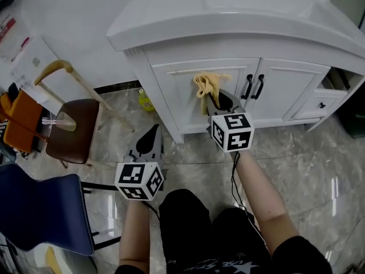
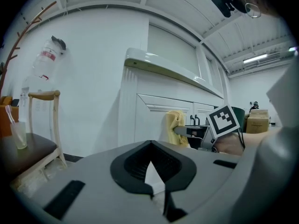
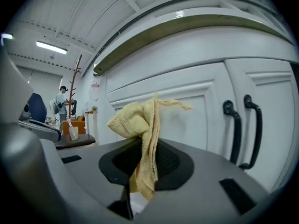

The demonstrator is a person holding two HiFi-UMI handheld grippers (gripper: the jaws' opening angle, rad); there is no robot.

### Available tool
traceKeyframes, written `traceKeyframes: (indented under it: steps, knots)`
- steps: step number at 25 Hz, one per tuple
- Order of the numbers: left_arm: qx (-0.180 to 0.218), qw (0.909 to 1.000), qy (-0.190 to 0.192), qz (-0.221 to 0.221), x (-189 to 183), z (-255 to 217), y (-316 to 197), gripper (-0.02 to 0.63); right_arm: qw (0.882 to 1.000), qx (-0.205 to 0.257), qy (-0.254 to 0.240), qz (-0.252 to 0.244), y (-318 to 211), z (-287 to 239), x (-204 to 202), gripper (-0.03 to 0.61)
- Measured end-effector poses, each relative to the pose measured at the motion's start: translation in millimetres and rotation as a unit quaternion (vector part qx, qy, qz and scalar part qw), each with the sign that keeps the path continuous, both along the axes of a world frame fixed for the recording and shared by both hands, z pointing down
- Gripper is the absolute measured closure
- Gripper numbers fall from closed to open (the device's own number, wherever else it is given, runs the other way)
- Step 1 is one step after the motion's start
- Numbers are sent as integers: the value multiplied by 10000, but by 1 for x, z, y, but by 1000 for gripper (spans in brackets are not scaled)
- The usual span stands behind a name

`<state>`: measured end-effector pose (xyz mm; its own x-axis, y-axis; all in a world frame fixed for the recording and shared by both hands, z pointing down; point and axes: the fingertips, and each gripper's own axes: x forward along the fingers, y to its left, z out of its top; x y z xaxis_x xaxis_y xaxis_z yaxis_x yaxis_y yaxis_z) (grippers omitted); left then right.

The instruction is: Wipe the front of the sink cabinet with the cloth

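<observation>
The white sink cabinet (image 1: 188, 90) stands ahead, with two doors and black handles (image 1: 252, 87). My right gripper (image 1: 212, 103) is shut on a yellow cloth (image 1: 206, 84), and the cloth is bunched against the left door's panel. In the right gripper view the cloth (image 3: 140, 125) sticks up from between the jaws, close to the door (image 3: 187, 111), left of the handles (image 3: 243, 129). My left gripper (image 1: 149, 138) hangs lower and to the left, above the floor, shut with nothing in it. Its own view shows the cabinet front (image 2: 154, 111) and the cloth (image 2: 176, 125) from the side.
A wooden chair (image 1: 71, 130) holding a cup with a straw (image 1: 60, 121) stands left of the cabinet. A blue chair (image 1: 40, 210) is at the near left. A small yellow-green bottle (image 1: 145, 100) sits on the marble floor by the cabinet's left corner. Drawers (image 1: 319, 103) lie right.
</observation>
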<state>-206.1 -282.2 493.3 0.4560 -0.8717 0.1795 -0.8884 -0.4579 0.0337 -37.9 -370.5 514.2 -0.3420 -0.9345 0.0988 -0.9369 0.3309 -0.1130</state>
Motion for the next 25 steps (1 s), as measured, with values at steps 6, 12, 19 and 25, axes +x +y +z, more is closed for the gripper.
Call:
traceKeyframes:
  steps: [6,12,19,25]
  knots:
    - [-22,9996,1,280,34,4,-6,600,9981,-133,-146,588,7,12,63,495]
    - [-72,9990,35,435,51,9,-8,600,9953,-221,-139,936,10,20,89,495]
    - [-233,9996,-26,129,18,33,-11,600,9997,-105,0,230,22,33,28,494]
    - [-393,9989,-66,-235,-22,54,-2,600,9956,-103,467,-802,25,69,-69,494]
